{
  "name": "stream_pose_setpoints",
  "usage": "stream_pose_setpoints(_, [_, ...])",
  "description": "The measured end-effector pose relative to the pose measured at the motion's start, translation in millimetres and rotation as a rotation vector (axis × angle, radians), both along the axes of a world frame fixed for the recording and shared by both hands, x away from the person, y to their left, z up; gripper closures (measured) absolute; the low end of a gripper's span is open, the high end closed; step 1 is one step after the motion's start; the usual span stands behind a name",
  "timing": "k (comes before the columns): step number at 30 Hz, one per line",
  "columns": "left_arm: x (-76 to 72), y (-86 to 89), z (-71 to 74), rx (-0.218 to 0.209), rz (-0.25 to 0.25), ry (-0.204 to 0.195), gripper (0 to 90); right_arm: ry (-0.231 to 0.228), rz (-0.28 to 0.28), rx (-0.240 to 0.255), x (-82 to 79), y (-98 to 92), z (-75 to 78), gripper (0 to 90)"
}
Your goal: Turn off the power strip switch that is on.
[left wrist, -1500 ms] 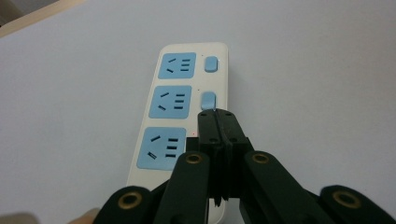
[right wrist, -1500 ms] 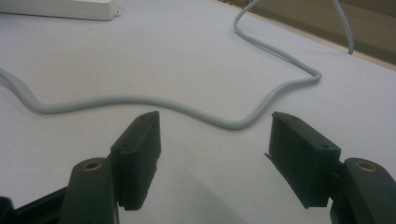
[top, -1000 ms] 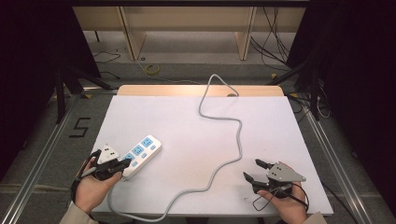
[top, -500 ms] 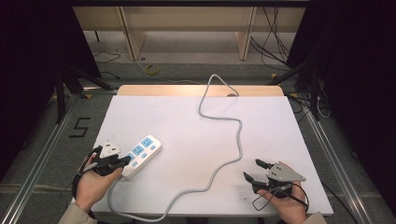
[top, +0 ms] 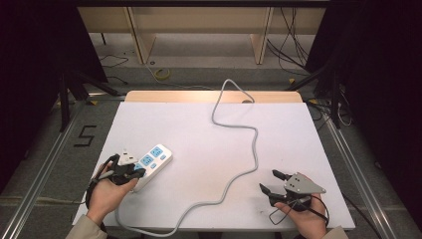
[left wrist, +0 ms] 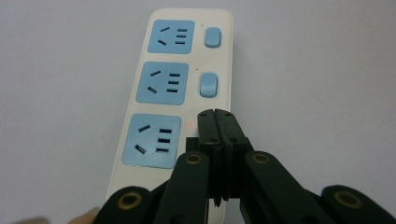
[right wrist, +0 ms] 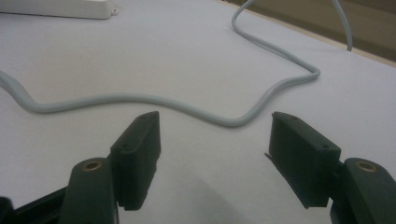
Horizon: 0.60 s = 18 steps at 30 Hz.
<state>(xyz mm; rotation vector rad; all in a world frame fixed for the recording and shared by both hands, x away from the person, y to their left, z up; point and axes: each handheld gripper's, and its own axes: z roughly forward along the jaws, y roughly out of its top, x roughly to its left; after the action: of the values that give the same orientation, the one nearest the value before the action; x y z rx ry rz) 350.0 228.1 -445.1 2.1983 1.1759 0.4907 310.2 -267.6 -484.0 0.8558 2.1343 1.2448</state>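
Left gripper jaws pressed together; right gripper jaws spread wide.

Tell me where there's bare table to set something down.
Two wide patches: the far left of the table, between the back edge, the power strip and the cable; and the far right, between cable and right edge. It's crowded at the near left, around the strip and left gripper.

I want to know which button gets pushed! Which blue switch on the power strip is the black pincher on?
The third switch, the one under the shut left gripper, beside the nearest socket. The other two switches sit uncovered farther along the power strip.
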Motion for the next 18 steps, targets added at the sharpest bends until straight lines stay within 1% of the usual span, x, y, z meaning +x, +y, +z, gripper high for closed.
stream_pose_setpoints(3, [1.4,-0.9,-0.8,0.003,0.002,0.001,89.4,0.0,0.0,0.0,0.0,0.0,-0.1,34.9])
stream_pose_setpoints(6, [3.7,-2.5,-2.6,0.015,0.0,0.006,89.4,0.0,-0.001,0.0,0.0,0.0,-0.1,34.9])
stream_pose_setpoints(7, [5.4,-3.5,-3.4,0.027,-0.002,0.011,89.4,0.0,0.0,0.0,0.0,-0.2,-0.1,34.9])
stream_pose_setpoints(13, [9.3,-4.9,-4.2,0.038,0.0,0.018,89.4,0.0,0.0,-0.001,0.0,-0.4,-0.2,34.9])
stream_pose_setpoints(14, [11.0,-5.0,-4.6,0.048,-0.001,0.022,89.5,0.0,-0.001,0.0,0.0,-0.4,-0.2,34.8])
stream_pose_setpoints(18, [13.6,-6.2,-6.0,0.053,0.003,0.027,89.5,0.0,-0.001,0.0,0.1,-0.4,-0.2,34.8])
